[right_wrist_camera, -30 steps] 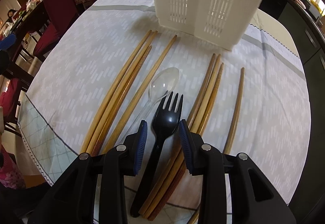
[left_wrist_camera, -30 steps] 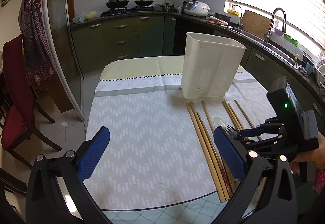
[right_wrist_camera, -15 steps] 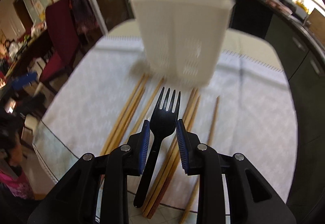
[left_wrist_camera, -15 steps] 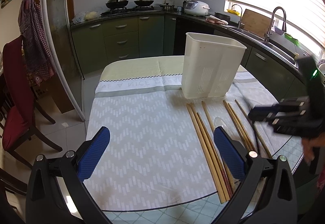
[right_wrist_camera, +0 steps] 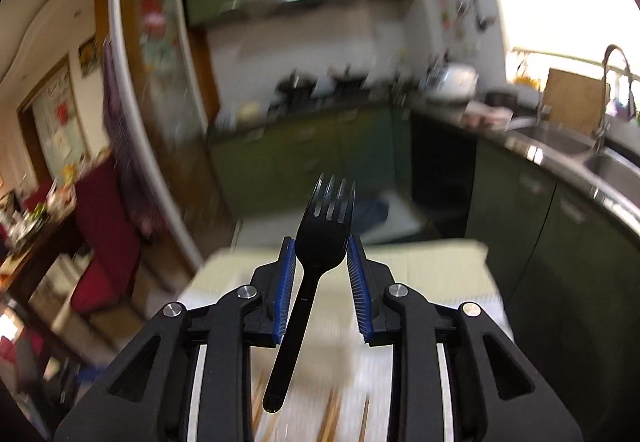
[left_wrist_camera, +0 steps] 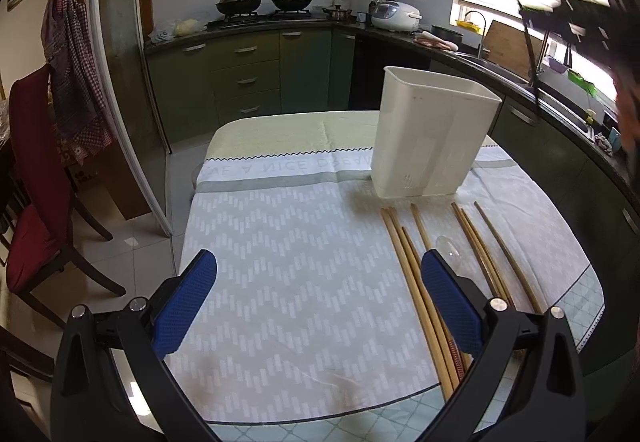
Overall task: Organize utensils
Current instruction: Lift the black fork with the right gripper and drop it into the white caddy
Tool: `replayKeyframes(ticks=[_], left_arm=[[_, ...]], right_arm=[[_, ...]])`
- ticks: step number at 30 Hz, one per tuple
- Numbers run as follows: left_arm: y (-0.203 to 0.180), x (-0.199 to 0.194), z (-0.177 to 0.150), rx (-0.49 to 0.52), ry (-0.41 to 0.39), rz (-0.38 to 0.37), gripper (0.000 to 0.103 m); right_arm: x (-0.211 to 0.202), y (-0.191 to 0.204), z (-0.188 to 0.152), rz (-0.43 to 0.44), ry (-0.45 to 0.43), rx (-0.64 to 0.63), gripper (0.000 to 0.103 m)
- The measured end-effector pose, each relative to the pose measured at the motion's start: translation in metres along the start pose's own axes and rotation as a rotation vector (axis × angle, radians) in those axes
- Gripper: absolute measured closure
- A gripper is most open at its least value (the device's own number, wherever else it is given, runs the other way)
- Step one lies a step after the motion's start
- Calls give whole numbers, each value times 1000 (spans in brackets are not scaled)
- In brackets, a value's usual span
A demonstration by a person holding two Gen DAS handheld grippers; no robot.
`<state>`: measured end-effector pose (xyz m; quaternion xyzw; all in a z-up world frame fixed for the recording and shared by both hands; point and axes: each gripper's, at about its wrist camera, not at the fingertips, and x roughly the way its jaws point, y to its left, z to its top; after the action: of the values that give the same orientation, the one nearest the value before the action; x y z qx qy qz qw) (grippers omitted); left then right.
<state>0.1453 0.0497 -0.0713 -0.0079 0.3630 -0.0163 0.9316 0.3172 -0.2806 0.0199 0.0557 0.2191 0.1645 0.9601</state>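
My right gripper (right_wrist_camera: pixel 321 246) is shut on a black plastic fork (right_wrist_camera: pixel 325 222), pads pressing the sides of its head, tines pointing away and handle hanging down. In the left wrist view the fork (left_wrist_camera: pixel 531 65) dangles high at the upper right, above and to the right of the white utensil holder (left_wrist_camera: pixel 432 137). Several wooden chopsticks (left_wrist_camera: pixel 416 282) and a clear plastic spoon (left_wrist_camera: pixel 446 246) lie on the cloth in front of the holder. My left gripper (left_wrist_camera: pixel 316 266) hovers open over the near part of the table, nothing between its fingers.
The patterned tablecloth (left_wrist_camera: pixel 288 242) covers a round glass table. A red chair (left_wrist_camera: pixel 32 177) stands at the left. Kitchen counter with sink and faucet (right_wrist_camera: pixel 616 81) runs along the right, close to the table's edge. Green cabinets (left_wrist_camera: pixel 248 81) stand behind.
My right gripper lifted the fork off the table, rose high and tipped upward; it now looks out at the kitchen. The left gripper has stayed put.
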Motion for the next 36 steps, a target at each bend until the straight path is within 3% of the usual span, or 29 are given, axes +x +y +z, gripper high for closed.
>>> replayKeyframes(ticks=[2,5,11,20,28,32,36], left_arm=[[3,2,1,-5,2,6,6],[8,4,3,-14,4,13,6],[13,9,9,-23,10,16,6],[-12,13,15,29,22,2,6],[-42,15,21,51,53,-41,6],[-71,27,22,74,114,-90,6],[-107,54,20,109,224,-141,6]], right_arm=[[9,4,17,-37,-77,-8,76],[29,11,28,-104,-122,-46,76],[78,15,12,-149,-65,-76,75],[98,8,-38,-138,-10,-78,75],[79,14,-57,-105,-13,-89,74],[47,8,-49,-99,-38,-85,66],[17,-11,-43,-113,-35,-84,66]])
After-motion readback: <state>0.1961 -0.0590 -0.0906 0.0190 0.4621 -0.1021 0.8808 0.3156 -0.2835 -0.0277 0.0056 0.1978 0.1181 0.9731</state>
